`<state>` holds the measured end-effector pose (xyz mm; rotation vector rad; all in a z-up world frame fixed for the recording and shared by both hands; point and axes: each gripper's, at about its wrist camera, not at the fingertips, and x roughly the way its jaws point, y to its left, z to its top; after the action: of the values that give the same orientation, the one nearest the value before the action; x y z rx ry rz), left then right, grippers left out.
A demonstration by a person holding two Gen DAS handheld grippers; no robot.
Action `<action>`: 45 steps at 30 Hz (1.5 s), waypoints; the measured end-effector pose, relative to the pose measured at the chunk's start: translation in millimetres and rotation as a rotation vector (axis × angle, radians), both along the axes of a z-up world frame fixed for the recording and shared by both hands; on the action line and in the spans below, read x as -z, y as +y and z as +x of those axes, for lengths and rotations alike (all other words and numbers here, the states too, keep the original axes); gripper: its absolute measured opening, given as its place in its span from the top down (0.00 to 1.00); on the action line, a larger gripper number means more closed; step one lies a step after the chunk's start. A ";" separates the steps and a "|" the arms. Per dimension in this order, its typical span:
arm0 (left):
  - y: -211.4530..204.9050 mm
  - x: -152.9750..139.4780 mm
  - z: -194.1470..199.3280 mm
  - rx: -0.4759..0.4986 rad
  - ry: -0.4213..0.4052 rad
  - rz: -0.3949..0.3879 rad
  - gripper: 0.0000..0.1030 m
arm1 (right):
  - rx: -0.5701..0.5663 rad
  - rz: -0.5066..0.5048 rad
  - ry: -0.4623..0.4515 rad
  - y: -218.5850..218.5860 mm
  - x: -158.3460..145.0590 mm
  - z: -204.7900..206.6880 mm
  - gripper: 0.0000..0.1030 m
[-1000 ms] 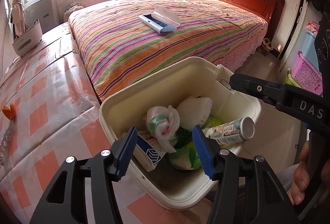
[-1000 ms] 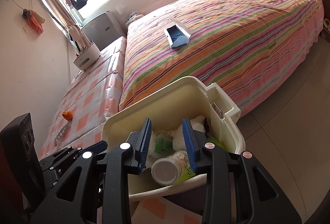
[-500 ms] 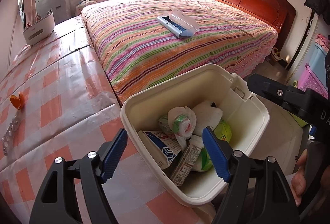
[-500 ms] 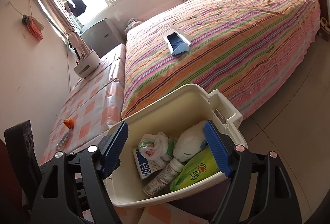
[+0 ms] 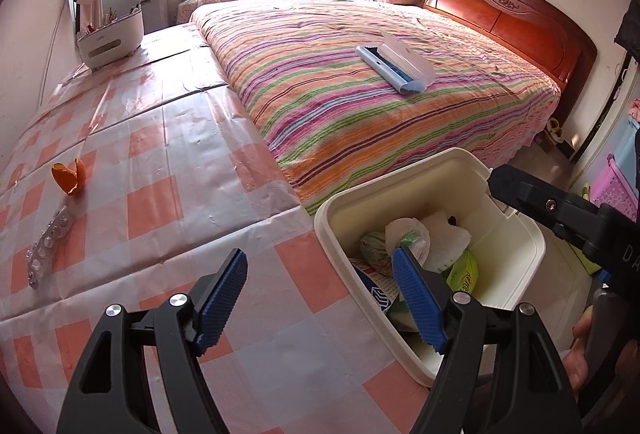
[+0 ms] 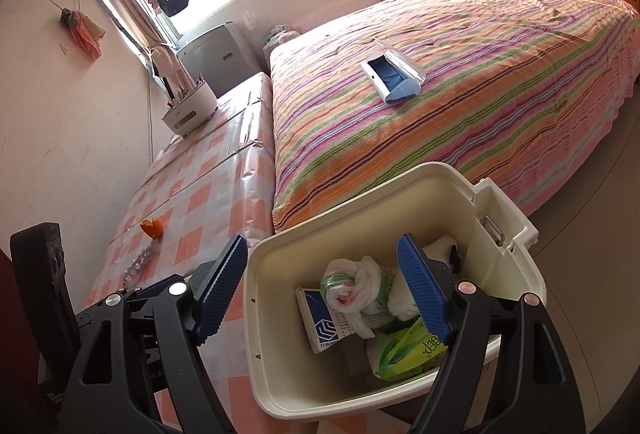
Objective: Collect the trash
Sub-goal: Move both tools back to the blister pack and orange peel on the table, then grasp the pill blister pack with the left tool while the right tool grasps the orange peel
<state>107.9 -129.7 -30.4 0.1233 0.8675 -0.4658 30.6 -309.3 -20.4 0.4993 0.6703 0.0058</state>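
Observation:
A cream bin (image 5: 516, 258) (image 6: 360, 202) stands beside the checked table and holds trash: a knotted plastic bag (image 6: 352, 282), a blue and white carton (image 6: 320, 318), a green packet (image 6: 404, 350) and white tissue. My left gripper (image 5: 320, 294) is open and empty, over the table's edge at the bin's left rim. Above the bin, my right gripper (image 6: 324, 290) is open with nothing between its fingers. On the table lie an orange peel (image 5: 69, 176) (image 6: 153, 227) and a blister pack (image 5: 48, 248). The right gripper's arm (image 5: 568, 218) shows in the left wrist view.
The striped bed (image 5: 380, 90) lies behind the bin with a blue and white lint brush (image 5: 396, 62) (image 6: 394, 78) on it. A white holder (image 5: 112, 38) stands at the table's far end. A pink basket (image 5: 612, 186) sits on the floor at right.
The right gripper opened and let a bottle fall into the bin, then drew back. The left gripper opened wider and swung left, from over the bin to the table's edge.

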 end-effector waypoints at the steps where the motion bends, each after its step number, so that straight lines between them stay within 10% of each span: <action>1: 4.9 -1.3 1.8 -0.009 0.001 -0.004 0.29 | -0.008 -0.001 0.001 4.7 -0.6 3.2 0.26; 29: 196.7 25.0 106.1 -0.254 0.014 0.155 0.29 | -0.339 -0.088 0.030 172.3 -18.0 99.6 0.25; 41: 222.3 35.0 119.6 -0.287 0.082 0.044 0.29 | -0.476 -0.133 0.081 223.6 -11.8 174.0 0.25; 45: 230.2 34.1 121.9 -0.306 0.089 0.022 0.46 | -0.534 -0.174 0.107 251.4 -4.7 197.2 0.25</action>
<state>229.8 100.4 -64.5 -0.0106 0.9605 -0.1762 227.8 -57.9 -15.7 0.1434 0.8845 0.4222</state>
